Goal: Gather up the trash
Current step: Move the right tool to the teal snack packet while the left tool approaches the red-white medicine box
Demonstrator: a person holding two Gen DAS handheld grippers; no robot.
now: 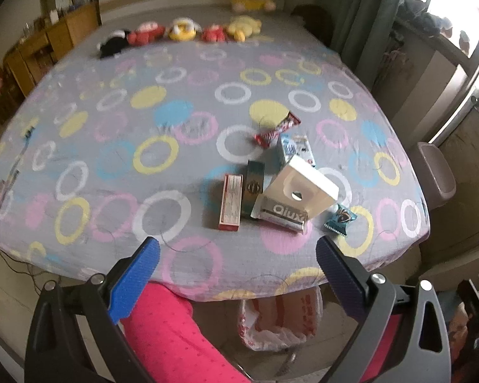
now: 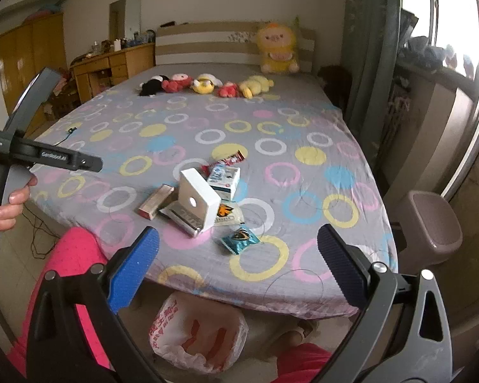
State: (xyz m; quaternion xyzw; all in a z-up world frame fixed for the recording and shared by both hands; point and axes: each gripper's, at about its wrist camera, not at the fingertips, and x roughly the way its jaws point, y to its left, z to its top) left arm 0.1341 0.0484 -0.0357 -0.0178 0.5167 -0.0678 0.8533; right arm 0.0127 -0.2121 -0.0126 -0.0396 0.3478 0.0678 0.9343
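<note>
A pile of trash lies near the bed's front edge: a white box (image 1: 303, 188) (image 2: 196, 201), a red-pink box (image 1: 230, 202) (image 2: 155, 205), a green box (image 1: 255, 188), a silver "Qiux" pack (image 1: 282, 215), a blue-white carton (image 1: 295, 148) (image 2: 224, 178), a red wrapper (image 1: 276, 129) (image 2: 230, 159) and a teal wrapper (image 1: 340, 220) (image 2: 239, 239). My left gripper (image 1: 238, 255) is open and empty, short of the pile. My right gripper (image 2: 238, 249) is open and empty, near the teal wrapper. A white-red plastic bag (image 1: 279, 322) (image 2: 198, 332) sits open on the floor below.
The bed has a grey sheet with coloured circles (image 2: 175, 134). Plush toys (image 2: 204, 84) line its far end. A mauve bin (image 2: 431, 223) (image 1: 436, 175) stands to the right. My left gripper's body (image 2: 32, 156) shows at the left. Pink-clad legs (image 1: 175, 335) are below.
</note>
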